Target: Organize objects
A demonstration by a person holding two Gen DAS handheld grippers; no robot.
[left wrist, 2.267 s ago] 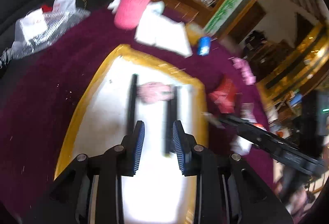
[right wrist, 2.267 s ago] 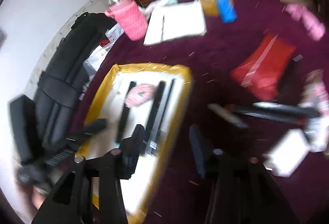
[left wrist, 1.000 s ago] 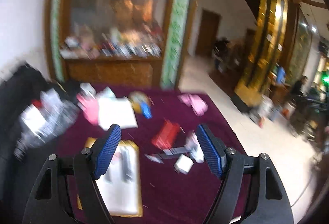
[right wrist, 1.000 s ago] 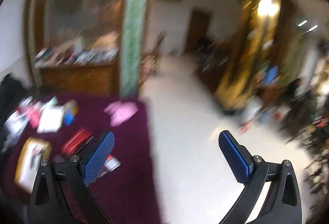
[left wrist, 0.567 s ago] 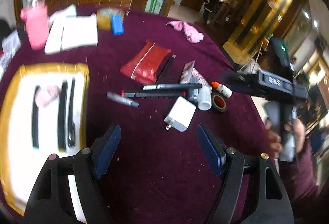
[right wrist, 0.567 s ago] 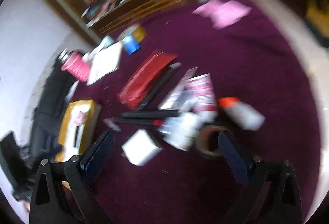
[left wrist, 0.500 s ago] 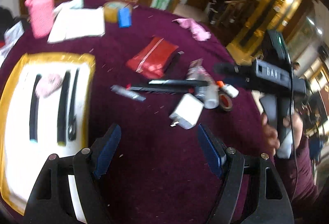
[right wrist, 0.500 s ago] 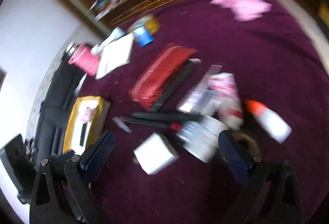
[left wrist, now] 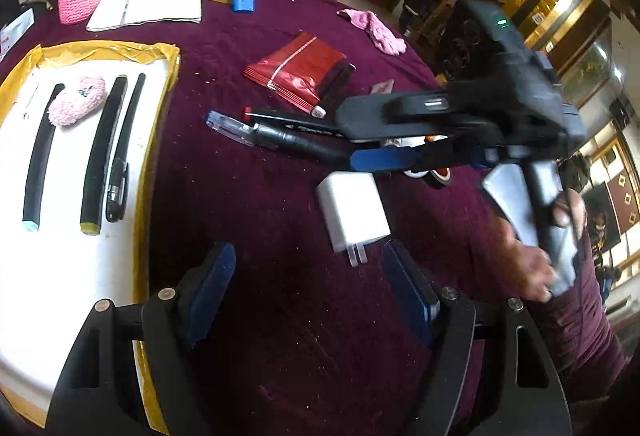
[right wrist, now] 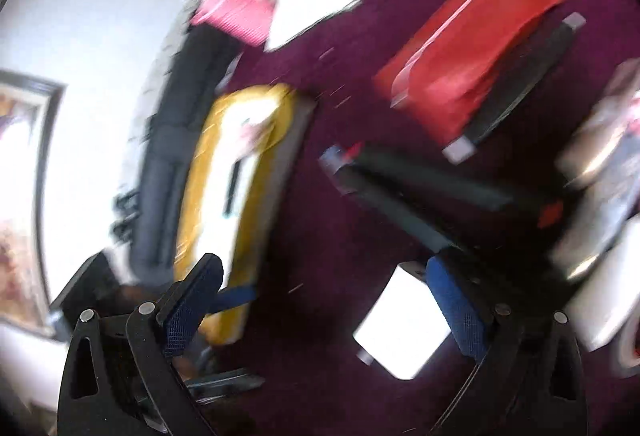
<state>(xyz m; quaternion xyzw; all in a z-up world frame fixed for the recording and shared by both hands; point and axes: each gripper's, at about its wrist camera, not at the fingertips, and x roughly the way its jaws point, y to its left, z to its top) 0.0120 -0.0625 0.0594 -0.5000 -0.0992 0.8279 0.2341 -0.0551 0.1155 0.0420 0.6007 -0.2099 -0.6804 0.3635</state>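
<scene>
Between my left fingers (left wrist: 208,292) I see bare table (left wrist: 280,316). Just ahead of the right-hand one sits the charger (left wrist: 352,212), beyond it the pens (left wrist: 280,134) and my right gripper (left wrist: 384,160); the tray (left wrist: 156,164) flanks the left one.

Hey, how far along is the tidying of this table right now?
Partly done. The yellow-rimmed tray already holds three black sticks, a black pen and a pink fluffy piece. Nothing is in hand: the left gripper and right gripper are both open. Left on the cloth: white charger, red pouch, markers and tape.
</scene>
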